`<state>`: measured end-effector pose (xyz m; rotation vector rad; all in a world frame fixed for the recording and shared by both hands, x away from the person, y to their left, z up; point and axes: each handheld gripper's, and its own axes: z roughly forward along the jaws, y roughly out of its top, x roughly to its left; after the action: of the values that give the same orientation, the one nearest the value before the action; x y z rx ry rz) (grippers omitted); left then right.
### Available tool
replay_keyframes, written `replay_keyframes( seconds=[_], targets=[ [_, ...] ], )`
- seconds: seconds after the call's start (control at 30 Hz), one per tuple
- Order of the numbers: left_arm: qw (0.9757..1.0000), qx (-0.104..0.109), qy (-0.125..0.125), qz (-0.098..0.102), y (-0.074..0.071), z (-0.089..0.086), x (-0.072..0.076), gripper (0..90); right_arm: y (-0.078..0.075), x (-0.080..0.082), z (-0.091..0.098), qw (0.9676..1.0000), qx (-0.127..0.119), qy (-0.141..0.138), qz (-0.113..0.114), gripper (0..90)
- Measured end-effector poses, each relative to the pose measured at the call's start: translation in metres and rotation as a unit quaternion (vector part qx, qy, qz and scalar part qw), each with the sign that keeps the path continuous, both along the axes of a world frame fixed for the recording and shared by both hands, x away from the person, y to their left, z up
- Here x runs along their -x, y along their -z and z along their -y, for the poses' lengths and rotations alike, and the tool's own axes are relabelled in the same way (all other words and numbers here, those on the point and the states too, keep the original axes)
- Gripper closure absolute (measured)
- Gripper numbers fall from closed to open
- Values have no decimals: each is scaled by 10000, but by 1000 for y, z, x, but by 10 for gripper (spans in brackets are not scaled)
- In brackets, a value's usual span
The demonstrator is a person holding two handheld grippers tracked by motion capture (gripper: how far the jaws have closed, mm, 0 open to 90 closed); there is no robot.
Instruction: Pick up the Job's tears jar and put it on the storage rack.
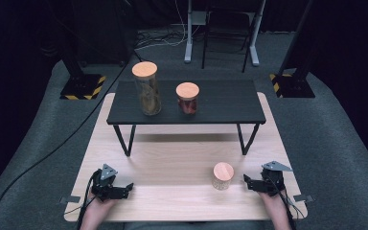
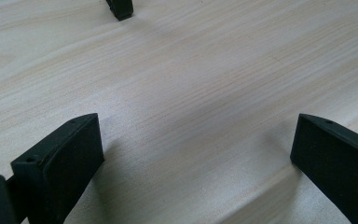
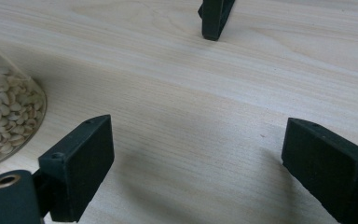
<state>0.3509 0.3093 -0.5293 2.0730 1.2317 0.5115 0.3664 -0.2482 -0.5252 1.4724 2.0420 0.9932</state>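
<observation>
A small glass jar (image 1: 223, 176) with a wooden lid, filled with white beans, stands on the light wooden board (image 1: 172, 158) near its front right. My right gripper (image 1: 251, 183) rests open just right of it, apart from it. In the right gripper view the bean jar (image 3: 7, 116) sits at the left edge, outside the open right gripper (image 3: 196, 140). My left gripper (image 1: 123, 188) rests open near the board's front left. Between the spread fingers of the left gripper (image 2: 196, 140) there is bare wood.
A low black shelf (image 1: 220, 108) stands across the back of the board. On it are a tall jar (image 1: 147, 88) and a shorter jar (image 1: 187, 98) with red contents, both with wooden lids. A shelf leg (image 3: 214, 18) stands ahead of the right gripper and a shelf foot (image 2: 120, 9) ahead of the left.
</observation>
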Motion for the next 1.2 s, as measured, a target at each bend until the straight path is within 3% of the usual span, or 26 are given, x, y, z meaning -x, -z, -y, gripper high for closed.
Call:
replay_keyframes(
  seconds=[0.67,1.2],
  targets=[
    [10000,18,4,6,0,0,-1,20,-32,23,-5,9977,-411,-241,477,84],
    [10000,2,17,0,0,0,0,20,-46,36,-16,9947,-608,-543,634,84]
  ],
)
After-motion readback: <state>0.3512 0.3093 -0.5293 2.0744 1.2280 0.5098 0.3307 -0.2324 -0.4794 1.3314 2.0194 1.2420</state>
